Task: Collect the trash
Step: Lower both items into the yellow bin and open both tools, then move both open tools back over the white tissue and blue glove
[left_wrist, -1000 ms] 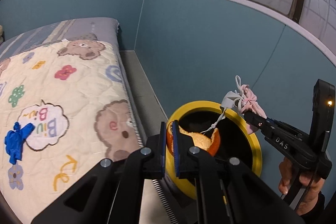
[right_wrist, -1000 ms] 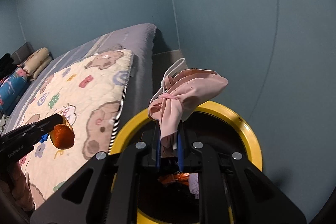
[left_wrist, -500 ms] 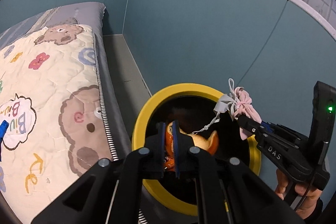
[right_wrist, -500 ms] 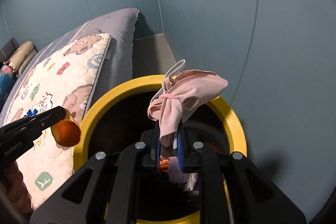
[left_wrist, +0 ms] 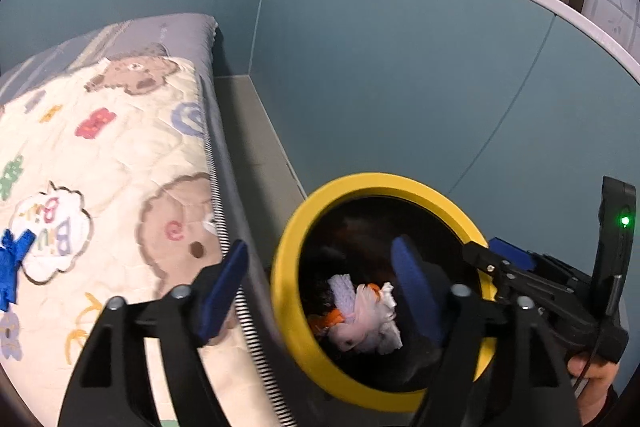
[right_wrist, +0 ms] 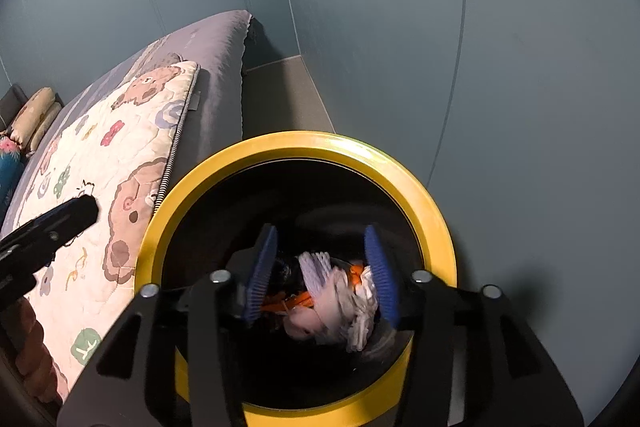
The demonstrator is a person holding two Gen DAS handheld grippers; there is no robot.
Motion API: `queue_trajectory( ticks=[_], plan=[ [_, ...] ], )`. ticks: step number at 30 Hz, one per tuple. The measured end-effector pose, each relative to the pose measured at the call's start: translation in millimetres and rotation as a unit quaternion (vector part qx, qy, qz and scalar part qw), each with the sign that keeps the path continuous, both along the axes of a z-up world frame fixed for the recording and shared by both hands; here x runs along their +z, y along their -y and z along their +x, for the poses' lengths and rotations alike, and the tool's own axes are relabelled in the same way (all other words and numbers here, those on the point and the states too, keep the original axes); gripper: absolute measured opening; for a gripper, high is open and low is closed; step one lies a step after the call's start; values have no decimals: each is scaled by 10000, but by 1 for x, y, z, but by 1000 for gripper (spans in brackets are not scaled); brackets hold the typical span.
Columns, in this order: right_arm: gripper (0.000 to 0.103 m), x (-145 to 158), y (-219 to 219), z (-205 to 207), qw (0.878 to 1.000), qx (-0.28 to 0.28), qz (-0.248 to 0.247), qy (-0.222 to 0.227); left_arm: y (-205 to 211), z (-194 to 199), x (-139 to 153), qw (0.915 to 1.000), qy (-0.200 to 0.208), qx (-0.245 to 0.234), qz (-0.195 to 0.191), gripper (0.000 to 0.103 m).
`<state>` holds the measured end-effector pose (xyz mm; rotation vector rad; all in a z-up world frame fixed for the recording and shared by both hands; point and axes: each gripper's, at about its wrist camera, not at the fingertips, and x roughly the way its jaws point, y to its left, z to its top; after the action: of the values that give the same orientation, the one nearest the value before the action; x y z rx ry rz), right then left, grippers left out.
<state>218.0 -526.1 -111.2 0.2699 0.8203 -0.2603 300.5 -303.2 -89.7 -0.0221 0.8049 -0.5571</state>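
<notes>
Left wrist view: the left tongs (left_wrist: 320, 279) are spreading apart with nothing between them, over the yellow-rimmed bin (left_wrist: 292, 311) at 5 o'clock. Pink cloth (left_wrist: 360, 323) and orange scraps (left_wrist: 332, 317) lie inside. A blue scrap (left_wrist: 12, 259) waits on the bed quilt (left_wrist: 112, 163) at 9 o'clock, so collecting seems unfinished.

Right wrist view: the right tongs (right_wrist: 324, 267) are also opening, empty, above the bin (right_wrist: 436, 227); the cloth (right_wrist: 332, 307) rests at its bottom, at 6 o'clock.
</notes>
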Motion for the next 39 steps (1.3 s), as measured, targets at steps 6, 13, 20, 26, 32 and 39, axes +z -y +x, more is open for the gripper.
queue_trajectory(
  ticks=[6, 13, 20, 26, 32, 39],
  plan=[
    [55, 9, -19, -1, 9996, 254, 72, 140, -37, -5, 10, 9994, 182, 280, 97, 85],
    [58, 34, -71, 8, 9952, 865, 28, 461, -106, -19, 23, 9960, 363, 818, 61, 90],
    [61, 47, -136, 20, 9867, 1525, -56, 565, -179, -32, 24, 9896, 382, 1362, 268, 90],
    [63, 54, -193, 27, 9751, 2127, -69, 624, -242, -54, 29, 9821, 427, 1793, 395, 91],
    [66, 62, -246, 36, 9620, 2646, 1, 679, -301, -87, 30, 9716, 496, 2252, 533, 92],
    [66, 65, -297, 43, 9482, 3108, 1, 663, -351, -124, 15, 9627, 294, 2600, 686, 93]
  ],
)
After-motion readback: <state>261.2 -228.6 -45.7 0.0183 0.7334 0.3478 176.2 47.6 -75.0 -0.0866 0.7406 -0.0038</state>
